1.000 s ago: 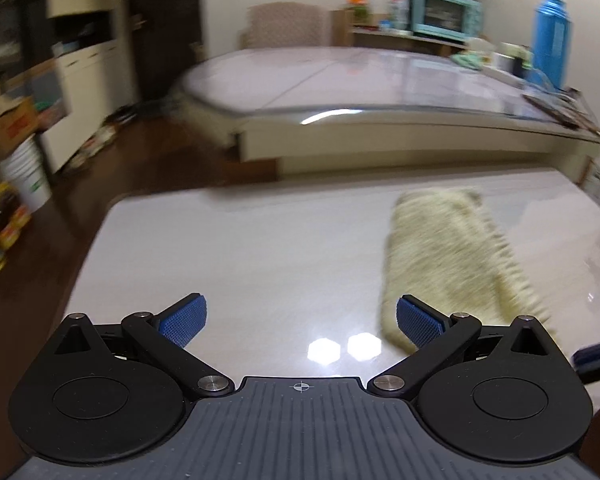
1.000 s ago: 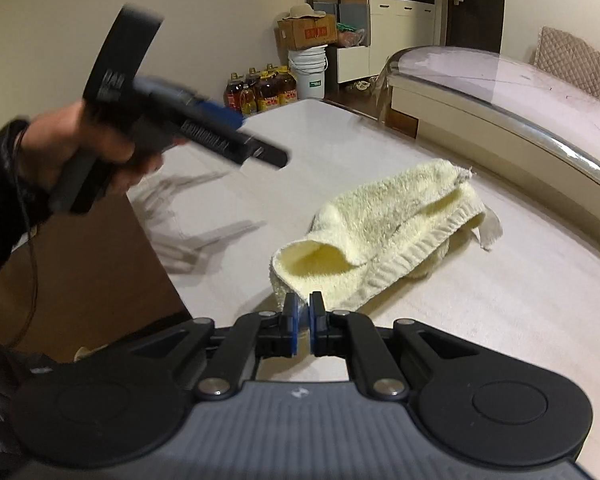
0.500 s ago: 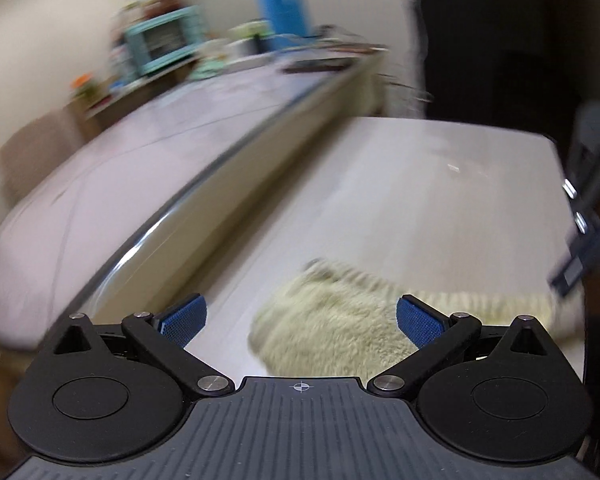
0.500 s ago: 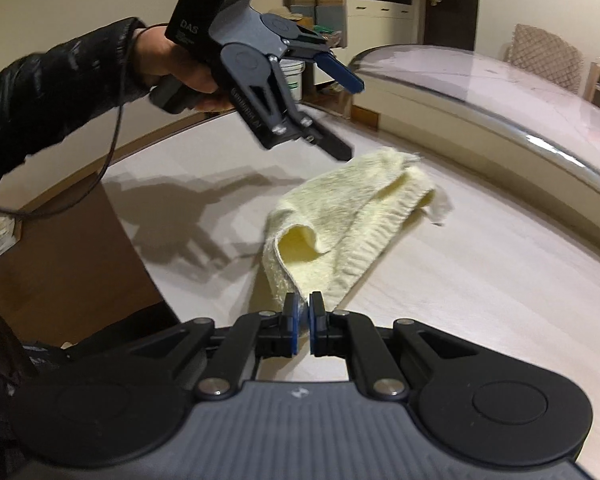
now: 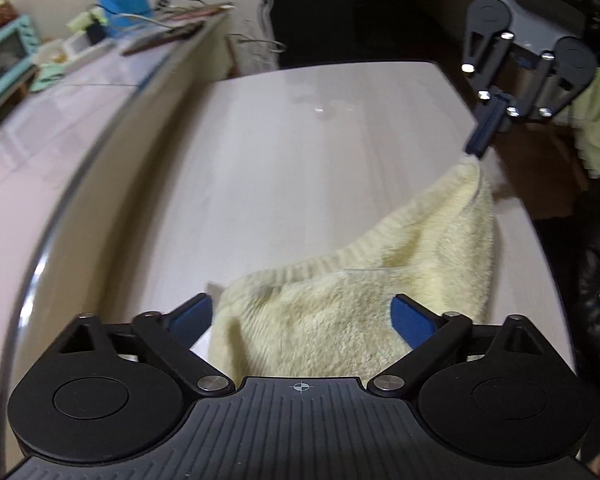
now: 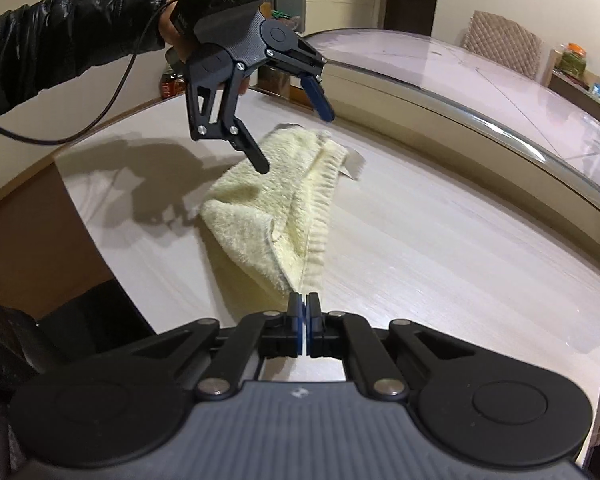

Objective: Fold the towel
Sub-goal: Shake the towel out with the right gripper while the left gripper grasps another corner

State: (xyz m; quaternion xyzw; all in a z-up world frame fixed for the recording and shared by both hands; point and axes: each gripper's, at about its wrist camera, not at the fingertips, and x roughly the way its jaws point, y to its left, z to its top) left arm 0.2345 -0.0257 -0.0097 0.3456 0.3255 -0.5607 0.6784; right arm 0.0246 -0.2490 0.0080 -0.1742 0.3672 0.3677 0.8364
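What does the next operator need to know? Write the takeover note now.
Right tongs: shut on one corner of the yellow towel, lifting it off the pale table.
Left tongs: open, jaws have just been narrowing; they hang over the towel's far end, pads not pressing on it.
Done: one corner gripped; towel lies bunched, no neat fold yet.
Left: grip the far end with the left tongs, spread the towel flat, then fold.
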